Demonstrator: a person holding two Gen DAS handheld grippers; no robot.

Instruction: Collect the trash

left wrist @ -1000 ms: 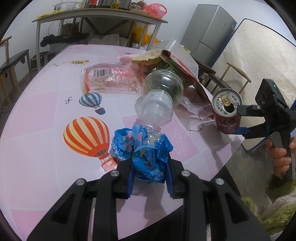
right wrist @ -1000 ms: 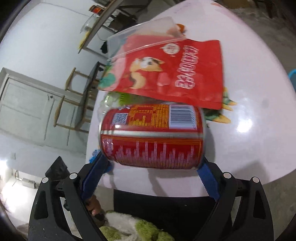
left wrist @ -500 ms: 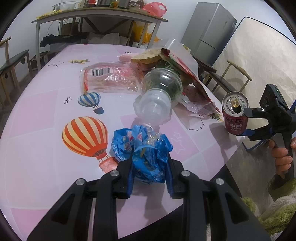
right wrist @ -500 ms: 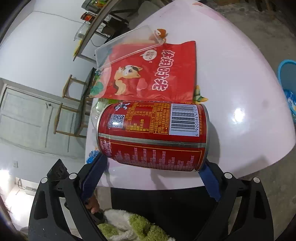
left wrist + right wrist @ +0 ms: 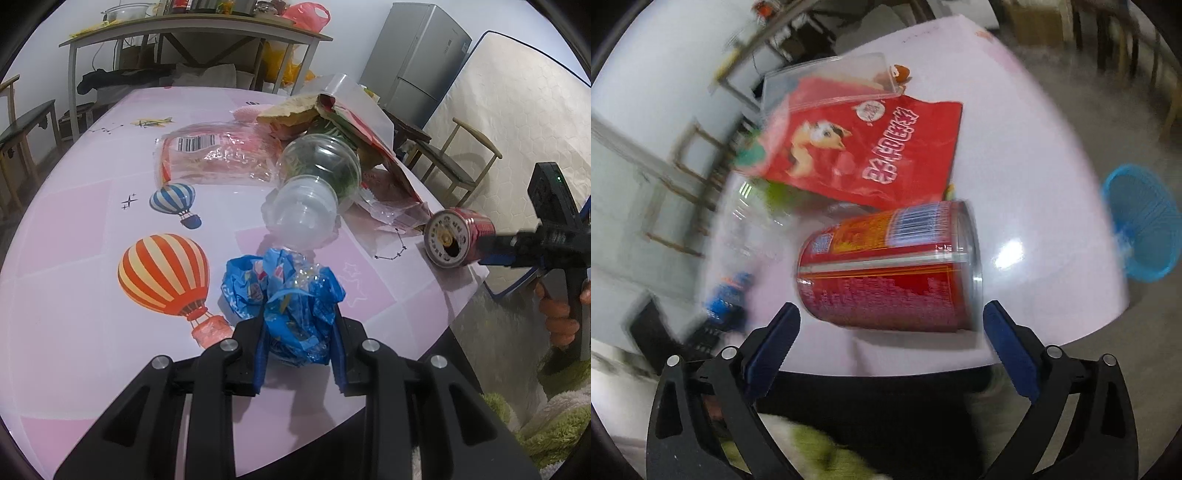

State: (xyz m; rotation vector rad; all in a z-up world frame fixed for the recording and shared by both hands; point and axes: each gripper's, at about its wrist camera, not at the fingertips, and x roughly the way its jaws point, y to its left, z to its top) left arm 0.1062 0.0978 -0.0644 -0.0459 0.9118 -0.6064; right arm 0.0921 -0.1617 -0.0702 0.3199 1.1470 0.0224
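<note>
The left gripper (image 5: 298,356) is clamped on a crumpled blue plastic wrapper (image 5: 291,314), held just over the pink balloon-print table (image 5: 92,258), probably ready for binning. At its twelve o'clock lies a clear plastic bottle (image 5: 314,184) on its side, with a red snack bag (image 5: 864,147) beyond. At three o'clock, the right gripper (image 5: 886,325) stands wide; the red drink can (image 5: 890,269) sits loose between its fingers, apparently released. A blue mesh basket (image 5: 1141,232) waits at the can's three o'clock.
</note>
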